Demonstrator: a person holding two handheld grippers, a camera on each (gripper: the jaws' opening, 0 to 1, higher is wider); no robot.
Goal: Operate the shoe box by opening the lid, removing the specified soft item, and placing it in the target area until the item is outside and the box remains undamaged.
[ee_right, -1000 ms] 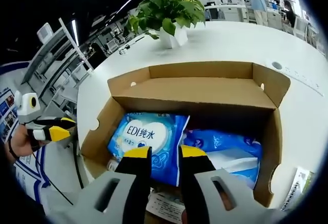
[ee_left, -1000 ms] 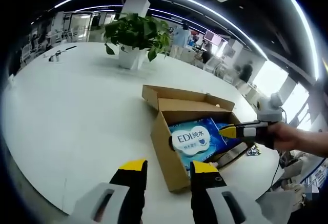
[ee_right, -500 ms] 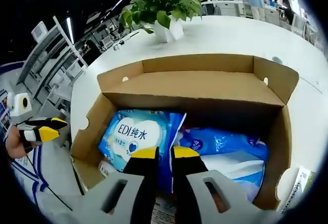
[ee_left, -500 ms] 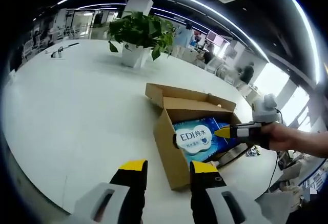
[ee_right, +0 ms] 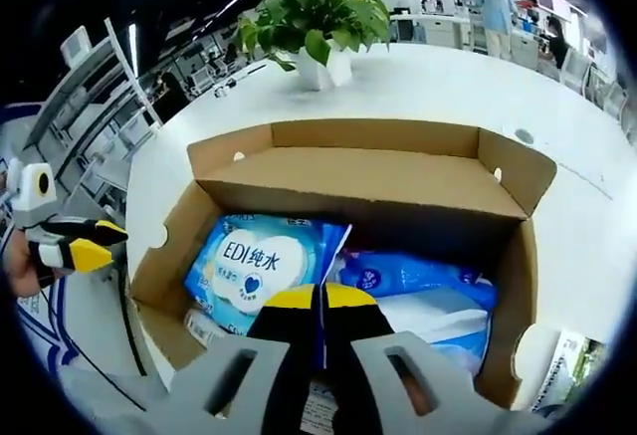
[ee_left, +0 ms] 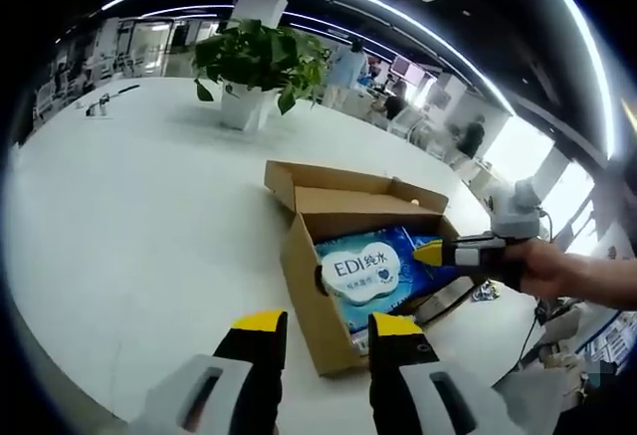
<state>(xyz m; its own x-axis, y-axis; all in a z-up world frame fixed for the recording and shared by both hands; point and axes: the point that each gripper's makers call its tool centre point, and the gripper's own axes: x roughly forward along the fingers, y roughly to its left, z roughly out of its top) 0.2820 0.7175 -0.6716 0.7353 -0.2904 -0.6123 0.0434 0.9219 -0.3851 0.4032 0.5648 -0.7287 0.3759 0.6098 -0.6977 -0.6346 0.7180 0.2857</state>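
Note:
The brown shoe box [ee_left: 309,301] [ee_right: 169,256] stands open on the white table, its lid [ee_right: 368,171] folded back. Inside lies a blue wipes pack with a white "EDI" label [ee_left: 360,271] [ee_right: 249,261], and beside it a second blue soft pack [ee_right: 423,281]. My right gripper [ee_right: 319,298] is shut on the right edge of the wipes pack; it also reaches into the box from the right as a yellow-tipped gripper [ee_left: 438,253] in a hand. My left gripper [ee_left: 328,324] stands open over the table by the box's near corner, holding nothing, and appears beside the box's left end [ee_right: 75,251].
A potted plant [ee_left: 249,67] [ee_right: 318,27] stands on the white table [ee_left: 129,206] behind the box. A small printed packet [ee_right: 567,355] lies right of the box. People and desks are far in the background.
The right gripper's jaws have come together on the edge of the wipes pack. The left gripper stays open; its view has shifted slightly.

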